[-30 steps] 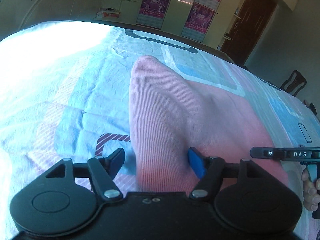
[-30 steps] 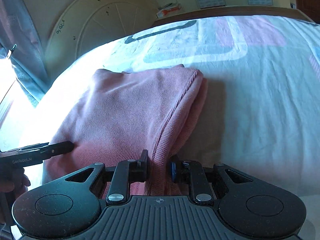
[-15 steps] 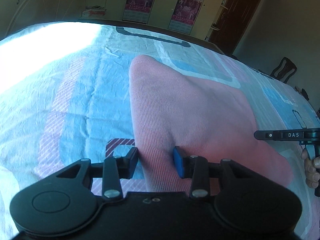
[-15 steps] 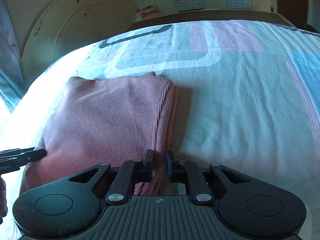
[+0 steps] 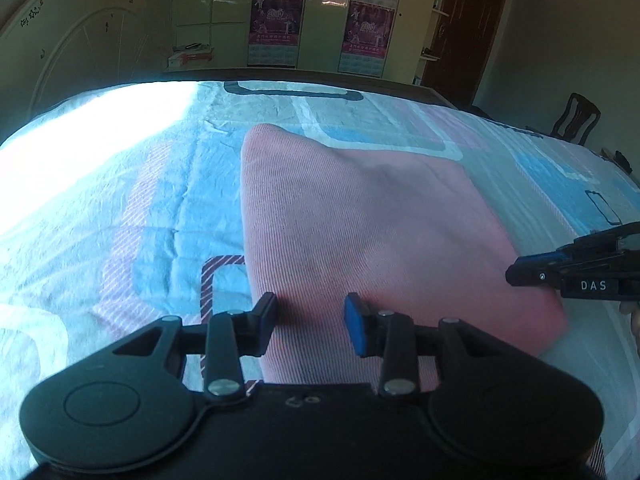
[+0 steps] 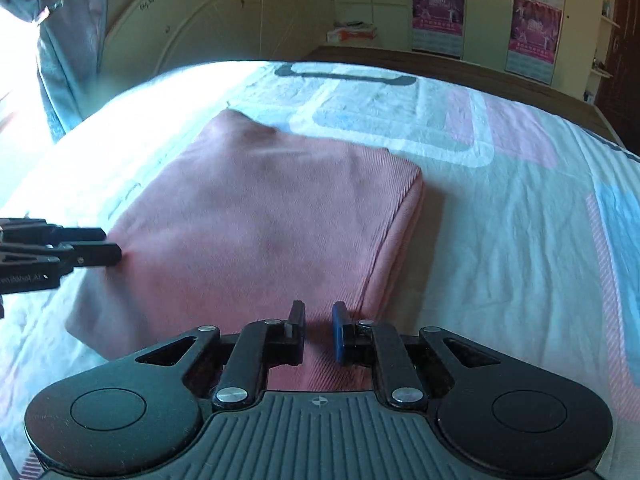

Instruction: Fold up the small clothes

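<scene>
One folded pink garment on bedsheet, two tongs, left parted, right narrowly parted

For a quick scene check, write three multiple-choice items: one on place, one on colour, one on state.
1. Where does the garment lie?
A. on the patterned bedsheet
B. on a chair
C. on the floor

2. What colour is the garment?
A. green
B. pink
C. black

3. How do the left gripper jaws stand?
A. parted, with fabric between them
B. shut on a hanger
C. out of view

Answers: 1 A, the sheet shows all around it; 2 B, pink ribbed fabric shows in both views; 3 A, a gap with fabric in it shows between them.
</scene>
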The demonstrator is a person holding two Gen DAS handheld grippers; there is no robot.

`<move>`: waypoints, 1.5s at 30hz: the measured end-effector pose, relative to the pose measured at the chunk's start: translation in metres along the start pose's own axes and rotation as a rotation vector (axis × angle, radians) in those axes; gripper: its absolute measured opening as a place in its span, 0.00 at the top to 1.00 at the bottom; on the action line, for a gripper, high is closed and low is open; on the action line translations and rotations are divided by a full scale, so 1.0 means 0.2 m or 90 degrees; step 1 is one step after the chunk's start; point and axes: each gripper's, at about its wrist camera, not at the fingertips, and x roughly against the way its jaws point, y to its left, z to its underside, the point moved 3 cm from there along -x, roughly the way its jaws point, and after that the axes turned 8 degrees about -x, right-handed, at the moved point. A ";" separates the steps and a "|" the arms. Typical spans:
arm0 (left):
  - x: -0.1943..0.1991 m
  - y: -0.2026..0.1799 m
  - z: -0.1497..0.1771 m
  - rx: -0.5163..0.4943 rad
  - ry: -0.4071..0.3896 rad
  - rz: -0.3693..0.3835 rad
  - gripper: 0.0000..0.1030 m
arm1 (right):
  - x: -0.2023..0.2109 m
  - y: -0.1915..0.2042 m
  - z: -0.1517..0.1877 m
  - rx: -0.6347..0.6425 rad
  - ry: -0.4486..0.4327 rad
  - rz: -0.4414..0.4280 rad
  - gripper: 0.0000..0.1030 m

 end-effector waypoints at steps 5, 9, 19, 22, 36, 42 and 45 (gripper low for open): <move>0.01 -0.07 -0.01 -0.029 0.009 -0.034 0.65 | -0.03 -0.03 0.07 0.004 -0.011 -0.006 0.88; 0.08 -0.13 0.02 -0.039 0.005 -0.041 0.73 | 0.04 0.00 0.10 0.008 -0.025 -0.012 0.88; 0.08 -0.29 0.26 -0.037 0.062 -0.059 0.74 | 0.07 0.02 0.28 0.015 0.000 -0.015 0.89; 0.17 -0.32 0.25 -0.025 0.045 -0.065 0.74 | 0.16 0.01 0.27 -0.014 -0.008 -0.026 0.88; 0.66 -0.65 0.31 -0.007 -0.066 -0.143 0.02 | 0.74 -0.02 0.51 -0.070 -0.101 -0.038 0.53; 0.88 -0.78 0.39 -0.004 -0.109 -0.160 0.01 | 0.89 -0.07 0.65 -0.094 -0.131 0.005 0.00; 0.99 -0.86 0.44 -0.001 -0.113 -0.166 0.01 | 1.00 -0.05 0.73 -0.098 -0.141 0.013 0.00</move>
